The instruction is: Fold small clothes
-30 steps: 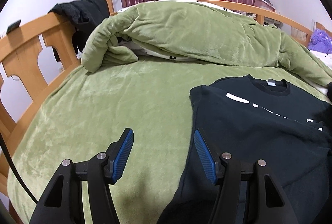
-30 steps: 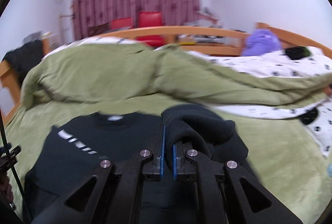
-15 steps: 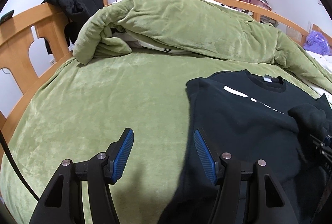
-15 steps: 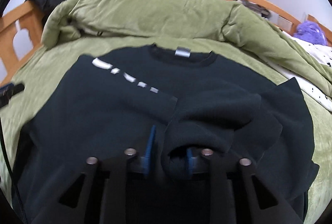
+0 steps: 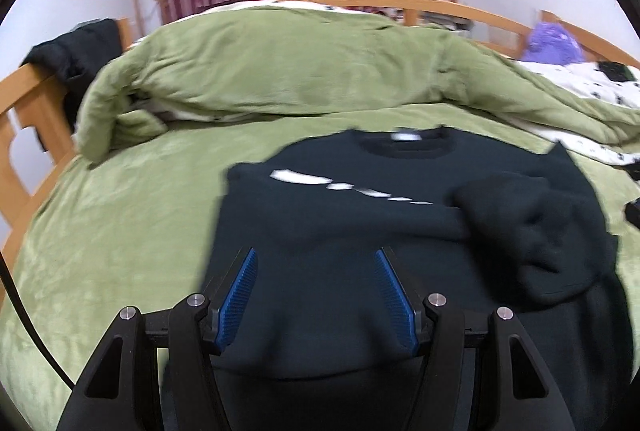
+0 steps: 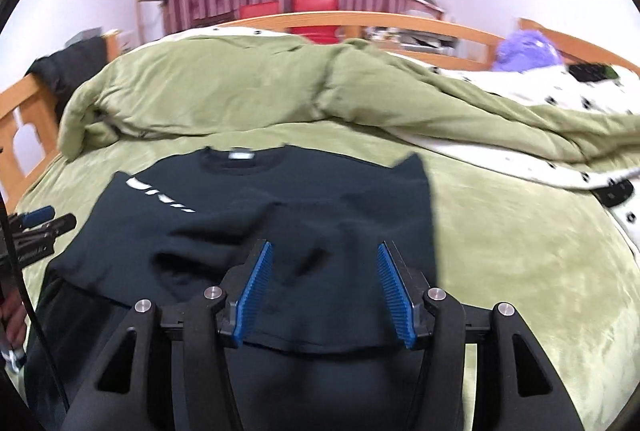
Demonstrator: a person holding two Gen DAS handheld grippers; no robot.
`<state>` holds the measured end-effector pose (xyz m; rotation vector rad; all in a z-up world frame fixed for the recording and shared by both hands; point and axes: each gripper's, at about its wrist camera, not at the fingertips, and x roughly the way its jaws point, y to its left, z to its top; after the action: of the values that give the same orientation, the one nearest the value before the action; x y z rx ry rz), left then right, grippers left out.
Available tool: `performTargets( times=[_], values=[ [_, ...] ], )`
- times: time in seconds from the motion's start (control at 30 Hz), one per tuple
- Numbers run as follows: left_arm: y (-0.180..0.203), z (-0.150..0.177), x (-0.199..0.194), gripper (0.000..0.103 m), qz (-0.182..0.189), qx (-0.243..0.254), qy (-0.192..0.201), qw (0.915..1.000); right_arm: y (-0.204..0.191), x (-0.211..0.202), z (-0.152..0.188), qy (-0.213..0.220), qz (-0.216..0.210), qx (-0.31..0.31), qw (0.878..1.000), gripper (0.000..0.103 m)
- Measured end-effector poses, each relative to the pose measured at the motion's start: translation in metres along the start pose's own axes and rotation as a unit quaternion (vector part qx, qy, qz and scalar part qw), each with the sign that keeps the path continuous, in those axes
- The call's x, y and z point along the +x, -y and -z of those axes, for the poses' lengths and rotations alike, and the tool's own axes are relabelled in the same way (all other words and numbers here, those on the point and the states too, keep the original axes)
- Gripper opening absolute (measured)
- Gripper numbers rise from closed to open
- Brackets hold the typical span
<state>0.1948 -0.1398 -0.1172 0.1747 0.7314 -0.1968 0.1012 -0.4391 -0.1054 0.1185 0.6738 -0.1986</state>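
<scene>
A black sweatshirt point(image 5: 340, 215) with a white chest print lies flat on the green bed cover point(image 5: 120, 231), collar away from me. Its right sleeve point(image 5: 532, 223) is folded across the chest in a rumpled bunch. My left gripper point(image 5: 316, 287) is open and empty, hovering over the lower left body of the sweatshirt. In the right wrist view the sweatshirt point(image 6: 320, 199) lies below my right gripper point(image 6: 324, 283), which is open and empty above the folded sleeve point(image 6: 208, 251). The left gripper's tips point(image 6: 40, 221) show at the left edge there.
A bunched green duvet point(image 5: 300, 71) lies across the far side of the bed. A wooden bed frame point(image 5: 24, 135) runs along the left with a dark garment point(image 5: 80, 51) draped over it. A white spotted sheet point(image 6: 560, 119) and a purple plush point(image 6: 524, 51) are at far right.
My right gripper has opened and let go of the sleeve, which now lies on the chest, and has pulled back. My left gripper has moved right, over the sweatshirt's body.
</scene>
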Motion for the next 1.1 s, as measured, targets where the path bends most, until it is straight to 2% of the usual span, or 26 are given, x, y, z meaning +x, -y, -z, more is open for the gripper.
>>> performTargets(
  times=[0.27, 0.6, 0.8, 1.03, 1.1],
  values=[
    [0.109, -0.004, 0.001, 0.059, 0.055, 0.041, 0.002, 0.9976, 0.066, -0.013, 0.02, -0.007, 0.037, 0.015, 0.999, 0.054],
    [0.205, 0.003, 0.024, 0.059, 0.093, 0.067, -0.019, 0.9932, 0.14, -0.016, 0.039, -0.014, 0.048, 0.073, 0.996, 0.054],
    [0.226, 0.008, 0.05, 0.059, 0.089, 0.059, -0.04, 0.9934, 0.159, -0.01, 0.046, -0.018, 0.046, 0.085, 0.995, 0.054],
    [0.229, 0.016, 0.065, 0.059, 0.08, 0.058, -0.038, 0.9943, 0.165, 0.001, 0.052, -0.028, 0.041, 0.09, 0.995, 0.054],
    [0.229, 0.016, 0.068, 0.047, 0.075, 0.06, -0.037, 0.9947, 0.166, 0.005, 0.053, -0.032, 0.041, 0.089, 0.995, 0.054]
  ],
)
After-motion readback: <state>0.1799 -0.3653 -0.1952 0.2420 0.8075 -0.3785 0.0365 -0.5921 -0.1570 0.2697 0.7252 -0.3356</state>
